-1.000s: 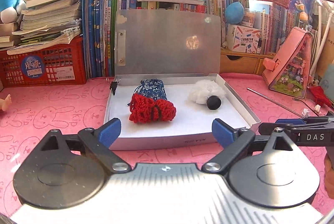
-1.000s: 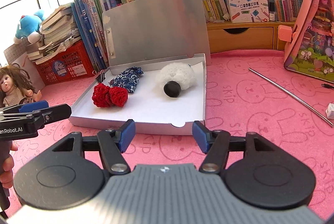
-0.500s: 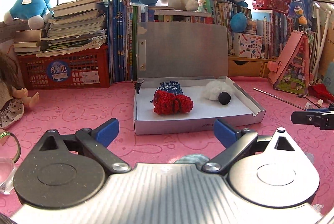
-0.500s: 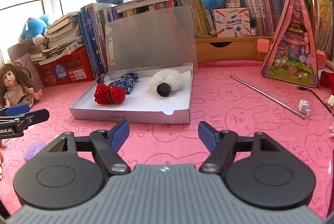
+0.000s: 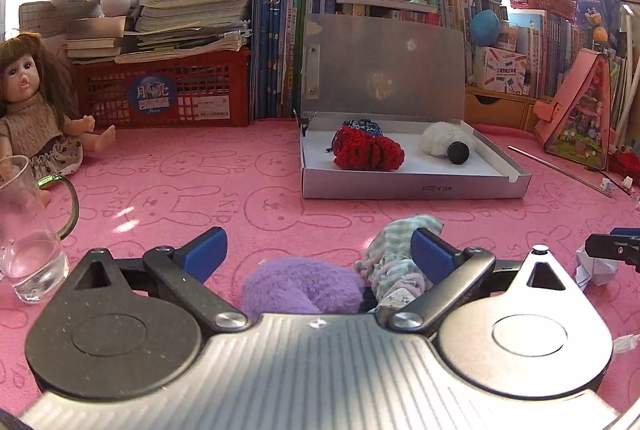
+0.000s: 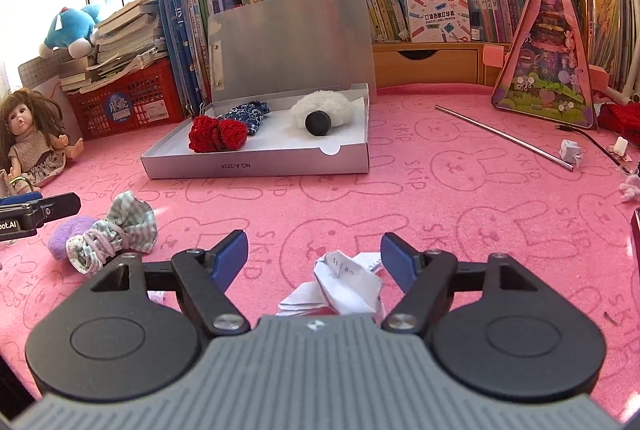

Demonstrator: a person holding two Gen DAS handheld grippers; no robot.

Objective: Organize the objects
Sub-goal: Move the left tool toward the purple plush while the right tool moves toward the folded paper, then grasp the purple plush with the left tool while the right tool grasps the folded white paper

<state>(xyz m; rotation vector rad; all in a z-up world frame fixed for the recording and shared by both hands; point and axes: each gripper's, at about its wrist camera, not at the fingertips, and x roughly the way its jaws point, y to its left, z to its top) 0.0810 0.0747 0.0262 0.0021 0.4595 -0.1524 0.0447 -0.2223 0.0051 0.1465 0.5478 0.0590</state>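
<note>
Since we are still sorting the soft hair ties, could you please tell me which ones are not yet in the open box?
The purple fluffy tie and the striped green-and-white tie lie on the pink mat between the left gripper's fingers; the red, blue and white ones sit inside the box.

**Cloth, card and plastic across the pink desk**

I see the desk (image 6: 460,197) covered in matt pink cloth with a fine nap, printed with rabbits. The flat box (image 6: 256,165) looks like smooth silvery card with a dull sheen. In it lie a rough red crochet piece (image 6: 216,133), a blue printed cloth pouch (image 6: 248,115) and a fluffy white ball (image 6: 332,107). Near the front edge sit a fuzzy purple puff (image 5: 300,288), a gathered striped cotton bundle (image 5: 396,254) and crumpled white paper (image 6: 344,290). My left tongs (image 5: 316,252) and right tongs (image 6: 314,260) have matt black plastic arms and blue rubbery pads. The glass cup (image 5: 24,242) is clear and glossy.
</note>
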